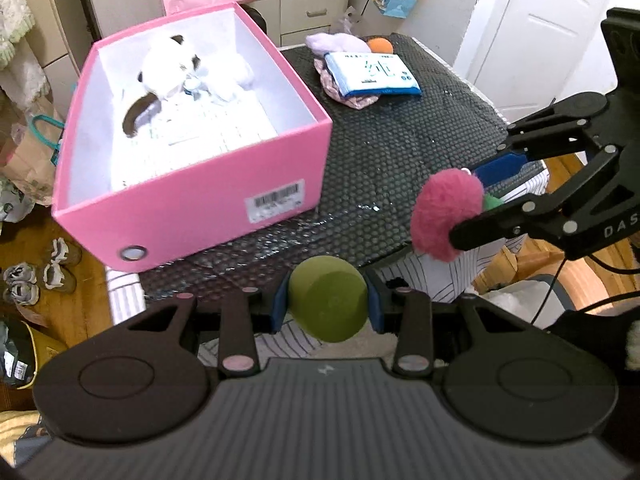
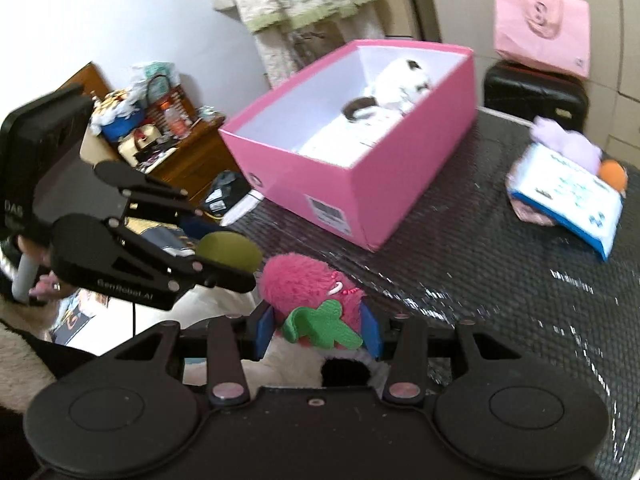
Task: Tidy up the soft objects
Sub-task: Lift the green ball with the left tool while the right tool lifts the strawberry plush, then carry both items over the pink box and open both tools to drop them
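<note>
My left gripper [image 1: 327,307] is shut on an olive-green soft ball [image 1: 328,304] at the table's near edge; it also shows in the right wrist view [image 2: 228,250]. My right gripper [image 2: 318,330] is shut on a pink plush strawberry [image 2: 310,284] with green leaves, seen from the left wrist view too [image 1: 446,214]. An open pink box [image 1: 192,200] [image 2: 384,184] stands on the black mat and holds a white plush cat [image 1: 188,68] [image 2: 400,80]. Both grippers are in front of the box, apart from it.
A blue-and-white tissue pack [image 1: 372,74] [image 2: 568,200] lies on a pink cloth at the far right of the mat [image 1: 400,140], beside a lilac plush [image 1: 336,42] and an orange ball [image 1: 380,45]. Shoes and bags are on the floor at left.
</note>
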`<action>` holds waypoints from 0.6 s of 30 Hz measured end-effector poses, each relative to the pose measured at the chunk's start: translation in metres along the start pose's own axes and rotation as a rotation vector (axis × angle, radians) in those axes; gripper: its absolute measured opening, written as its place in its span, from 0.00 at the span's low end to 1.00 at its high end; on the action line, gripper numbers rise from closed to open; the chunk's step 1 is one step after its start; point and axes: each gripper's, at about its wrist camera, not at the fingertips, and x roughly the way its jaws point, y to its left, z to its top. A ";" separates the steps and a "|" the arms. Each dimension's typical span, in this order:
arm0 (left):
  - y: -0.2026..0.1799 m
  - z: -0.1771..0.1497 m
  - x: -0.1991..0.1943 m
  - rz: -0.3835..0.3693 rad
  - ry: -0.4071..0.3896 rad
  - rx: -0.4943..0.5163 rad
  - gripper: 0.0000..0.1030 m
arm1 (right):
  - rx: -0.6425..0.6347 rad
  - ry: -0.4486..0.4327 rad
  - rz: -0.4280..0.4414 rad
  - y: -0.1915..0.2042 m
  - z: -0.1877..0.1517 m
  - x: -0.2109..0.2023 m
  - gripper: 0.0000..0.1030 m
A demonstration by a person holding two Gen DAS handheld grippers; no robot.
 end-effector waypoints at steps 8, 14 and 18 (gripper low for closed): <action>0.017 0.017 -0.032 -0.006 -0.009 0.028 0.37 | -0.039 -0.015 -0.001 0.009 0.037 -0.014 0.49; 0.027 0.036 -0.046 0.016 -0.084 0.057 0.37 | -0.093 -0.058 -0.021 0.018 0.060 -0.021 0.49; 0.030 0.047 -0.045 0.029 -0.153 0.085 0.37 | -0.127 -0.088 -0.039 0.020 0.074 -0.019 0.49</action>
